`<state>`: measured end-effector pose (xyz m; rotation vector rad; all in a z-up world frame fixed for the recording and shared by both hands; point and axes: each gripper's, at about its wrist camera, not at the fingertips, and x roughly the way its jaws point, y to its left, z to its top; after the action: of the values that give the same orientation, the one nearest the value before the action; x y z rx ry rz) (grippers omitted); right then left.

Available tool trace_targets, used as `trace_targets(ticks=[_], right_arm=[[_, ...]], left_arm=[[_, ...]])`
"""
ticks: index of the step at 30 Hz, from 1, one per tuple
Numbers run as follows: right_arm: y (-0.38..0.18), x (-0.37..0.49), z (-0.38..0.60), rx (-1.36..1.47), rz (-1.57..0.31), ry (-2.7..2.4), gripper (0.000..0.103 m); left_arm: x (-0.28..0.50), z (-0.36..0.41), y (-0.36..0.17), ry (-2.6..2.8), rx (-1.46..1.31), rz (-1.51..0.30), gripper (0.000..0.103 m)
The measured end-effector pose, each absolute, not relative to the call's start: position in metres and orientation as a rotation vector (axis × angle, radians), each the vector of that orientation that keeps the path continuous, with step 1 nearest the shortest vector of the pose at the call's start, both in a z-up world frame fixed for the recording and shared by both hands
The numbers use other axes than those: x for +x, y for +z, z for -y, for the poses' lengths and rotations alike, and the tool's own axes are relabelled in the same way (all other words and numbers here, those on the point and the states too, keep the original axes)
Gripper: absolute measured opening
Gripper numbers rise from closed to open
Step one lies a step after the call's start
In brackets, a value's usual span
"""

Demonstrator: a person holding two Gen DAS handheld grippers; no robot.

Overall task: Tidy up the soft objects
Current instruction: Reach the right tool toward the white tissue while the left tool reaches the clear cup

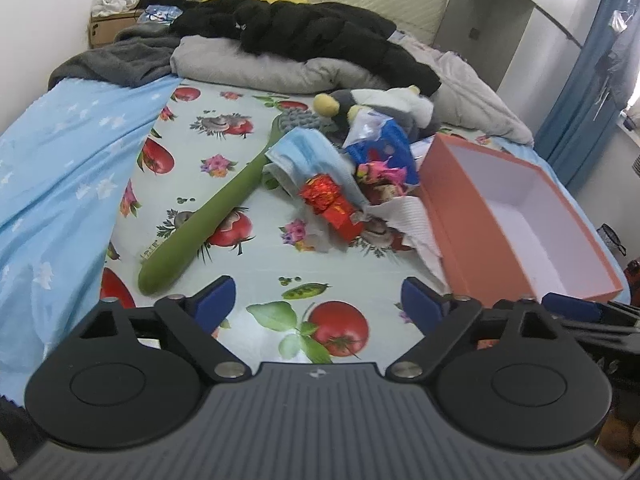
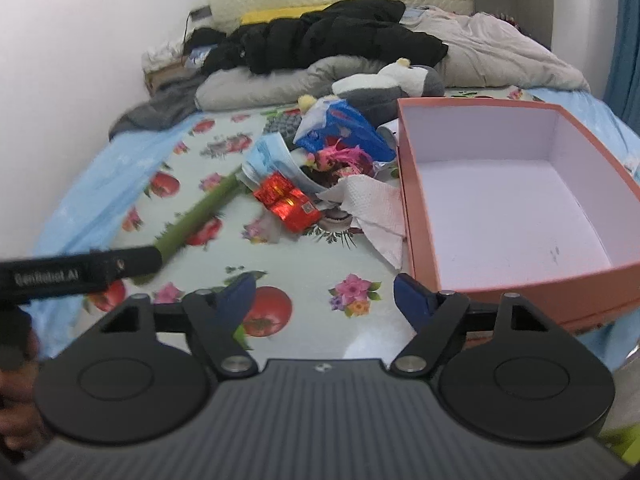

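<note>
Bed covered by a fruit-and-flower printed sheet, seen from both wrist cameras. Left gripper: fingers spread wide, holding nothing, above the near part of the sheet. Right gripper: fingers likewise wide apart and empty, just beside the near corner of the orange box.

The box lies open on the right side of the bed; its white interior holds nothing visible. A heap of small things lies just left of the box: a red foil packet, a blue face mask, a blue wrapper, a pink tuft and a white paper towel, the towel touching the box wall. A grey-and-white plush toy rests behind the heap. A long green brush lies diagonally to the left. Dark and grey clothes are piled at the headboard end.
</note>
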<state>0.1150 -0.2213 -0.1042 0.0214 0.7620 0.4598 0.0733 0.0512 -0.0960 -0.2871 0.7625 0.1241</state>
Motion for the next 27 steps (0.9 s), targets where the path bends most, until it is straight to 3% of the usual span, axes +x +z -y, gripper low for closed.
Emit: trace_targets(ticks=[2,20,25,27], right_arm=[[-0.114,0.120,0.211,-0.022,-0.758,0.461,0.071],[-0.172,0.198,0.142,-0.194,-0.769,0.453,0.071],[-0.186,0.218,0.131,-0.266,-0.732,0.417,0.065],[-0.192,0.227,0.122,-0.314,-0.708,0.404,0.062]], left_arm=[[0.084,-0.055,-0.107,0.121,-0.281,-0.778,0.088],[0.192,-0.087,-0.176,0.085,-0.359,-0.848,0.087],[0.222,-0.091,-0.196,0.045,-0.391,-0.873,0.075],[0.232,-0.094,-0.203,0.040,-0.415,-0.867,0.074]])
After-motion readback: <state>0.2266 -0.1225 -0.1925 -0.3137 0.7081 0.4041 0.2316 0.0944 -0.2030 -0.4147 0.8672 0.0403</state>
